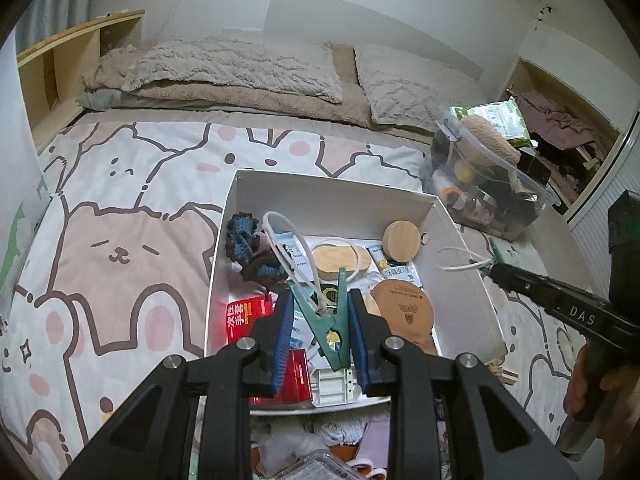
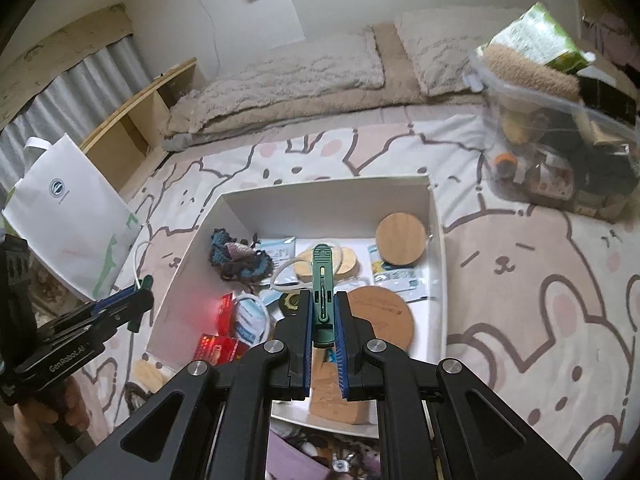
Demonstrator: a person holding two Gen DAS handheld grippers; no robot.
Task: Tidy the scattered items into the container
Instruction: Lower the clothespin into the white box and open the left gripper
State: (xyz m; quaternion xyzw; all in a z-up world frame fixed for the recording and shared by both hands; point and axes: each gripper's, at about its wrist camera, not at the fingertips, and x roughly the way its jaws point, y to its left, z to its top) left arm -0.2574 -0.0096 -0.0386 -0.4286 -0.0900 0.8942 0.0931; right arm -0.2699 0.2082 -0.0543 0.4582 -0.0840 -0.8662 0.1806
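Observation:
A white open box point(image 1: 332, 182) point(image 2: 328, 186) lies on the bed. It holds a crocheted blue-brown piece point(image 1: 250, 246), wooden discs point(image 1: 402, 240), red packets point(image 1: 246, 318) and mask packs. My left gripper point(image 1: 320, 300) hovers over the box's near half, shut on a green clip point(image 1: 320, 322) with a white cord loop point(image 1: 288, 236). My right gripper point(image 2: 323, 298) is also above the box, shut on a second green clip point(image 2: 322, 264) seen edge-on. Each gripper appears in the other's view: right gripper point(image 1: 496, 270), left gripper point(image 2: 142, 294).
A clear plastic bin point(image 1: 486, 184) point(image 2: 560, 152) full of items stands on the bed to the box's far right. Pillows point(image 1: 240, 68) lie at the head of the bed. A white paper bag point(image 2: 68, 208) leans at the left. Clutter lies below the box's near edge.

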